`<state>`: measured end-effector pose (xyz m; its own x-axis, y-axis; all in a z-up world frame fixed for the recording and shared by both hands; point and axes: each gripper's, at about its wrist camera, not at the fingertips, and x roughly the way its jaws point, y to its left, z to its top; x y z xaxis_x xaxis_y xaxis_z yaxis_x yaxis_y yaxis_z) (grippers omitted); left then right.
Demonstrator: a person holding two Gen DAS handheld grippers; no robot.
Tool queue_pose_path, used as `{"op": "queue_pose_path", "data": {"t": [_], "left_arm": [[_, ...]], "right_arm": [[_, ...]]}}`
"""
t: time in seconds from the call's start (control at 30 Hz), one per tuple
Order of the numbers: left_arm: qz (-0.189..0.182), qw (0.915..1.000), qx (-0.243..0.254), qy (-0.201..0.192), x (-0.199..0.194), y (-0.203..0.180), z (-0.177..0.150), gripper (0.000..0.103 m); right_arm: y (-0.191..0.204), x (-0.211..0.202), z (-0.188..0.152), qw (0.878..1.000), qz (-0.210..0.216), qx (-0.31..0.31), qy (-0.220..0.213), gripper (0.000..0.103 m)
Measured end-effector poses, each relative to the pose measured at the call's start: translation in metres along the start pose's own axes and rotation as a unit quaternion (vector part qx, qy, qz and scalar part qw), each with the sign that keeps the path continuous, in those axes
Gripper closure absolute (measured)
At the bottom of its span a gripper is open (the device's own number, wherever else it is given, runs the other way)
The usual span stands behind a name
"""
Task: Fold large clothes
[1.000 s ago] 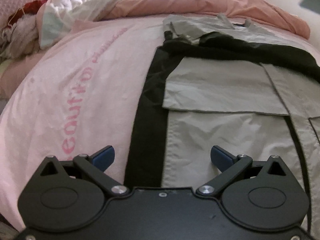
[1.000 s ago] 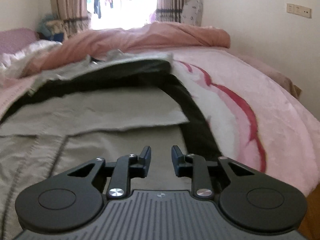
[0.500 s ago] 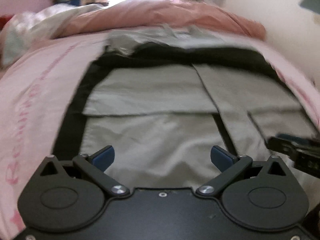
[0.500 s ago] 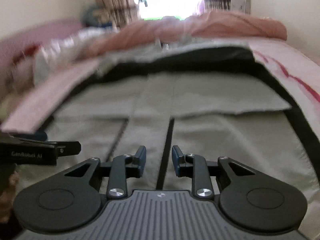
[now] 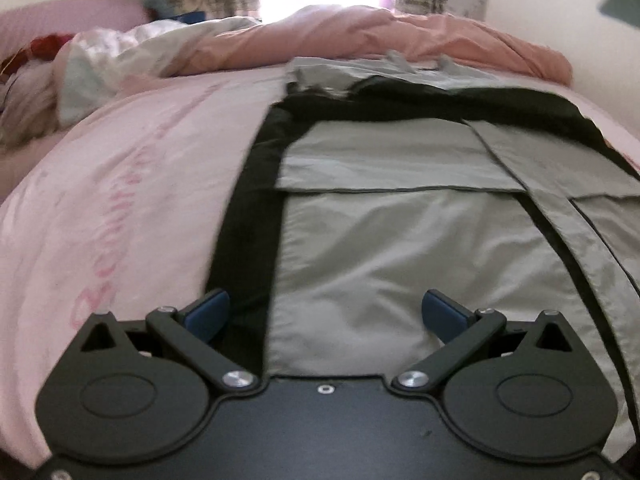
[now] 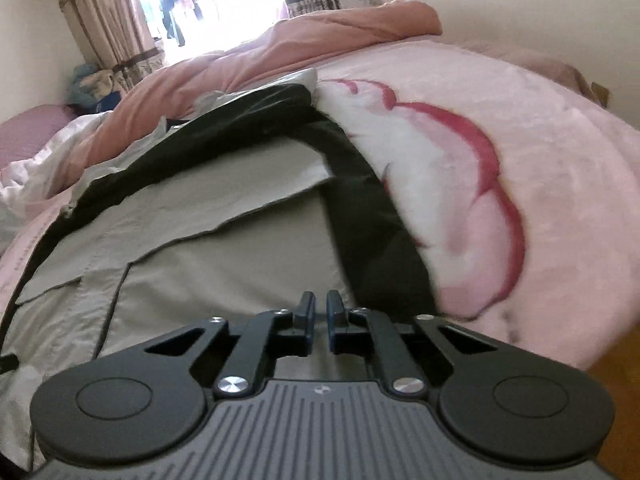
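A large grey jacket with black side panels (image 5: pixel 380 240) lies spread flat on a pink bed cover (image 5: pixel 120 200), folded flaps across its upper part. My left gripper (image 5: pixel 326 312) is open and empty, low over the jacket's near left edge by the black strip. In the right wrist view the jacket (image 6: pixel 208 256) fills the left and middle, its black side panel (image 6: pixel 372 224) running down to my right gripper (image 6: pixel 318 316). The right gripper's fingers are nearly closed with a thin gap, over the near right hem; no cloth shows between them.
A salmon-pink duvet (image 5: pixel 380 36) is bunched along the far side of the bed, with white bedding (image 5: pixel 132 56) at far left. The pink blanket with a red and white pattern (image 6: pixel 500 168) covers the right. The bed's edge and wooden floor (image 6: pixel 616 380) show at lower right.
Both grippers swung inward over the jacket's middle half a second ago and are back at its outer edges. The right gripper's fingers have closed further. The left stays open.
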<state>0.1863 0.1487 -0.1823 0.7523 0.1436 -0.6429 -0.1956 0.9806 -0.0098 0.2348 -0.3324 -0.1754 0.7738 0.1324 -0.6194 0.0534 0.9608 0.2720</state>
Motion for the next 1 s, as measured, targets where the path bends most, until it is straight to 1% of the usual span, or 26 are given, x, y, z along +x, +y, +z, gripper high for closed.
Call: {"op": "queue_pose_path", "data": {"t": [0.1, 0.17, 0.2, 0.23, 0.27, 0.3, 0.33, 0.37, 0.43, 0.5, 0.57, 0.63, 0.67, 0.7, 0.73, 0.77, 0.8, 0.83, 0.87, 0.93, 1.0], "left_arm": [[-0.008, 0.9998, -0.013, -0.016, -0.003, 0.011, -0.009, 0.0], [0.004, 0.9996, 0.0, -0.027, -0.005, 0.006, -0.013, 0.0], [0.01, 0.9995, 0.004, -0.029, -0.006, 0.004, -0.014, 0.0], [0.013, 0.9995, 0.002, -0.03, -0.006, 0.004, -0.014, 0.0], [0.013, 0.9995, -0.001, -0.028, -0.006, 0.005, -0.014, 0.0], [0.016, 0.9995, -0.004, -0.027, -0.008, 0.006, -0.014, 0.0], [0.027, 0.9993, -0.009, -0.024, -0.009, 0.009, -0.013, 0.0], [0.032, 0.9991, -0.021, -0.019, -0.009, 0.013, -0.013, 0.0], [0.022, 0.9981, -0.057, -0.012, -0.009, 0.027, -0.013, 0.0], [0.027, 0.997, -0.073, -0.007, -0.014, 0.032, -0.011, 0.0], [0.032, 0.9961, -0.083, -0.005, -0.021, 0.032, -0.007, 0.0], [0.026, 0.9957, -0.086, -0.026, -0.031, 0.028, 0.001, 0.0], [0.017, 0.9954, -0.086, -0.039, -0.038, 0.023, 0.006, 0.0], [0.005, 0.9952, -0.084, -0.05, -0.044, 0.018, 0.011, 0.0], [-0.013, 0.9952, -0.076, -0.061, -0.05, 0.01, 0.016, 0.0], [-0.029, 0.9951, -0.067, -0.066, -0.054, 0.001, 0.02, 0.0], [-0.046, 0.995, -0.055, -0.07, -0.057, -0.009, 0.022, 0.0], [-0.067, 0.9945, -0.041, -0.07, -0.057, -0.021, 0.022, 0.0], [-0.08, 0.9943, -0.033, -0.063, -0.055, -0.033, 0.02, 0.0], [-0.084, 0.9949, -0.032, -0.047, -0.05, -0.052, 0.013, 0.0], [-0.09, 0.9952, -0.031, -0.023, -0.041, -0.068, 0.004, 0.0]], "right_arm": [[-0.006, 0.0, 0.001, 1.0, -0.002, 0.025, 0.003, 0.096], [0.002, 0.001, 0.0, 1.0, -0.014, 0.021, 0.007, 0.096], [0.008, 0.002, 0.001, 1.0, -0.027, 0.01, 0.008, 0.096], [0.013, 0.001, 0.001, 0.999, -0.044, -0.004, 0.006, 0.088], [0.019, 0.0, 0.0, 0.997, -0.078, -0.023, 0.002, 0.08], [0.026, 0.001, 0.0, 0.992, -0.117, -0.05, -0.005, 0.07], [0.033, 0.002, -0.001, 0.985, -0.152, -0.078, -0.009, 0.068], [0.036, 0.003, -0.002, 0.982, -0.163, -0.092, -0.009, 0.068], [0.037, 0.0, -0.003, 0.982, -0.166, -0.09, -0.012, 0.068], [0.041, -0.006, -0.003, 0.986, -0.145, -0.082, -0.022, 0.068], [0.053, -0.016, -0.002, 0.987, -0.129, -0.078, -0.049, 0.068], [0.071, -0.024, -0.001, 0.99, -0.098, -0.077, -0.066, 0.068], [0.083, -0.027, -0.001, 0.993, -0.067, -0.078, -0.063, 0.068], [0.094, -0.027, 0.0, 0.996, -0.027, -0.074, -0.047, 0.068], [0.104, -0.025, 0.0, 0.997, 0.014, -0.066, -0.02, 0.068], [0.115, -0.02, 0.0, 0.997, 0.053, -0.06, 0.013, 0.068], [0.127, -0.017, -0.004, 0.994, 0.086, -0.06, 0.032, 0.068], [0.139, -0.016, -0.009, 0.992, 0.104, -0.07, 0.034, 0.068], [0.15, -0.015, -0.014, 0.99, 0.106, -0.086, 0.033, 0.068], [0.171, -0.013, -0.027, 0.988, 0.097, -0.117, 0.034, 0.068], [0.183, -0.009, -0.038, 0.985, 0.101, -0.134, 0.044, 0.068]]}}
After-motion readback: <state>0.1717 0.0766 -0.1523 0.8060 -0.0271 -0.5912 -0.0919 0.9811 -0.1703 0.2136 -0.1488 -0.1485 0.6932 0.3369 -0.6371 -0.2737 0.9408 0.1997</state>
